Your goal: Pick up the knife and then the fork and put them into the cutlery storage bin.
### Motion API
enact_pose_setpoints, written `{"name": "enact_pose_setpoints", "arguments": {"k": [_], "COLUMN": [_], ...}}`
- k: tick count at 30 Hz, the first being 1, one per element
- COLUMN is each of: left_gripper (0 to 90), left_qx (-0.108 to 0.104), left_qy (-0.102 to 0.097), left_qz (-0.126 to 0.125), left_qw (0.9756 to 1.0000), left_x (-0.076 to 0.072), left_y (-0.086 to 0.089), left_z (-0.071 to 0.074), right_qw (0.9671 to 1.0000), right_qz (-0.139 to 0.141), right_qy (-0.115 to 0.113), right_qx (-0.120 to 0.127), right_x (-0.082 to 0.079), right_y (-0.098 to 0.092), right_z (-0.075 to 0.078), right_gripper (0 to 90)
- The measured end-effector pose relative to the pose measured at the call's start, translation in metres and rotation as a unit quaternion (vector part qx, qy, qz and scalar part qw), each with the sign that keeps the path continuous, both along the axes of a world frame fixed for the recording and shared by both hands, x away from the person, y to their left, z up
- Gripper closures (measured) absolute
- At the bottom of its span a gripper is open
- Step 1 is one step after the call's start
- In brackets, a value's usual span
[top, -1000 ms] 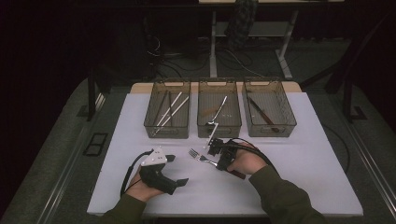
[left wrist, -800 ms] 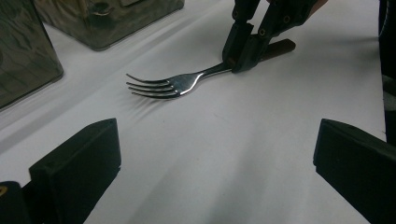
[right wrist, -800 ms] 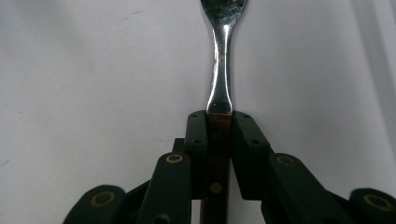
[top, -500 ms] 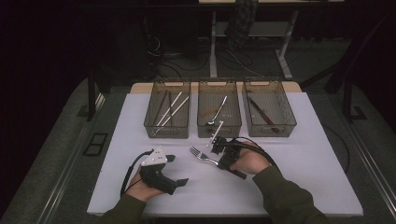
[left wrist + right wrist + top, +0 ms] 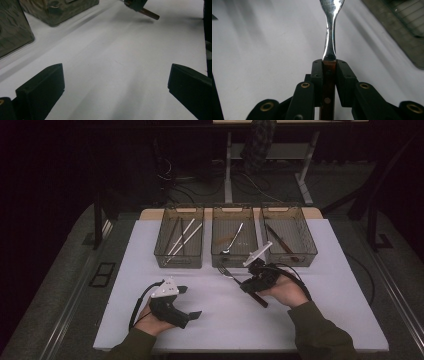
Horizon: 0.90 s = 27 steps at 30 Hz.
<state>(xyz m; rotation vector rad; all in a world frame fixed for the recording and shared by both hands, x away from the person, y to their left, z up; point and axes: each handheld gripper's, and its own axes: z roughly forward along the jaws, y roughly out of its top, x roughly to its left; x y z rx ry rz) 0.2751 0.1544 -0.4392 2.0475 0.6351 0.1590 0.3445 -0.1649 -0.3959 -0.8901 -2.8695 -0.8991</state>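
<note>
Because my right gripper (image 5: 248, 276) is clamped only on the top of the fork's (image 5: 231, 273) wooden handle (image 5: 328, 82), with the steel neck and tines sticking out far ahead of the jaws, I judge the main risk to be the fork pivoting or sliding in that narrow grip as I carry it. It hangs above the white table (image 5: 320, 285), just near of the middle bin (image 5: 234, 242), tines pointing left and far. If I come in low, the tines could catch the bin's near wall; if I let go while the fork is slanted, it may land across the rim instead of inside. Picking the wrong bin is another slip to watch.

My left gripper (image 5: 186, 302) rests at the near left of the table, jaws spread wide with nothing between them.

Counting: three mesh bins in a row at the far side. The left bin (image 5: 179, 242) holds what look like three or four thin sticks, though I cannot separate them surely. The middle bin holds one metal utensil (image 5: 233, 240). The right bin (image 5: 288, 237) holds one dark-handled piece (image 5: 280, 240), its kind unclear. One fork in hand, two grippers.
</note>
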Motion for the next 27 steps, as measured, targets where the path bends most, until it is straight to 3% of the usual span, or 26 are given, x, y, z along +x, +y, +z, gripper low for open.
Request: {"name": "enact_pose_setpoints", "arguments": {"k": [12, 27], "left_gripper": [0.0, 0.0], "left_qx": [-0.002, -0.004], "left_qy": [0.000, 0.002], "left_qz": [-0.002, -0.001], "left_qw": [1.0000, 1.0000], "left_x": [-0.001, 0.000], "left_y": [-0.001, 0.000], "left_z": [0.000, 0.000], "right_qw": [0.9957, 0.9815], "right_qz": [-0.034, -0.099], "right_qy": [-0.045, -0.091], "right_qx": [0.074, 0.136], "right_x": [-0.009, -0.007], "right_y": [-0.037, -0.068], "right_z": [0.002, 0.009], "right_gripper": [77.1, 77.1]}}
